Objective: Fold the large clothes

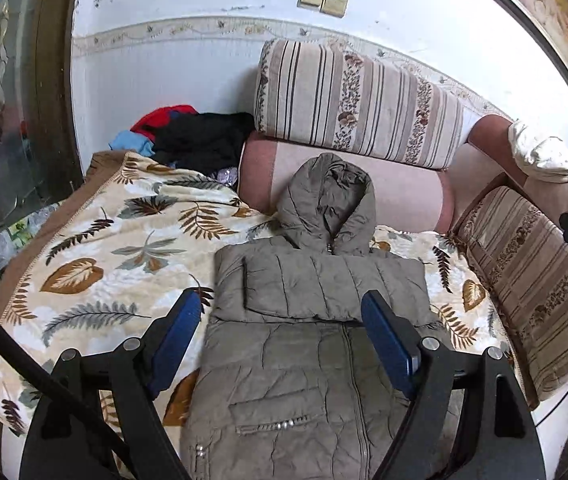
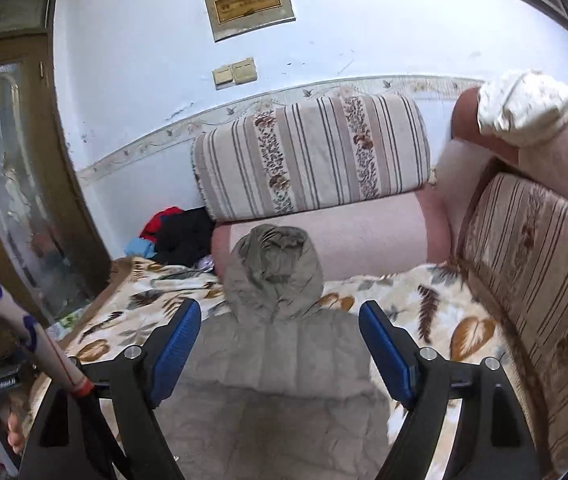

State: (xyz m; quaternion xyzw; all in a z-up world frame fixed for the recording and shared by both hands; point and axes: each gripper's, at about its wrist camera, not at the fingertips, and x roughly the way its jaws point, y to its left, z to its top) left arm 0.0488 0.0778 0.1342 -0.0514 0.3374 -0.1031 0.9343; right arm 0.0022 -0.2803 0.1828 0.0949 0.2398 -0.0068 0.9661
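Observation:
A grey-brown hooded puffer jacket [image 1: 315,340] lies flat on a leaf-patterned blanket [image 1: 116,248] on a sofa, front up, hood toward the backrest, both sleeves folded across the chest. My left gripper [image 1: 282,336] is open and empty, held above the jacket's middle. In the right wrist view the jacket [image 2: 276,380] lies below my right gripper [image 2: 280,344], which is open and empty, above the chest just below the hood [image 2: 274,268].
A striped cushion [image 1: 359,100] leans on the pink backrest [image 1: 403,188]. Another striped cushion [image 1: 531,268] stands at the right. A pile of black, red and blue clothes [image 1: 192,136] lies at the back left. A glass-panelled wooden door [image 2: 16,184] stands at the left.

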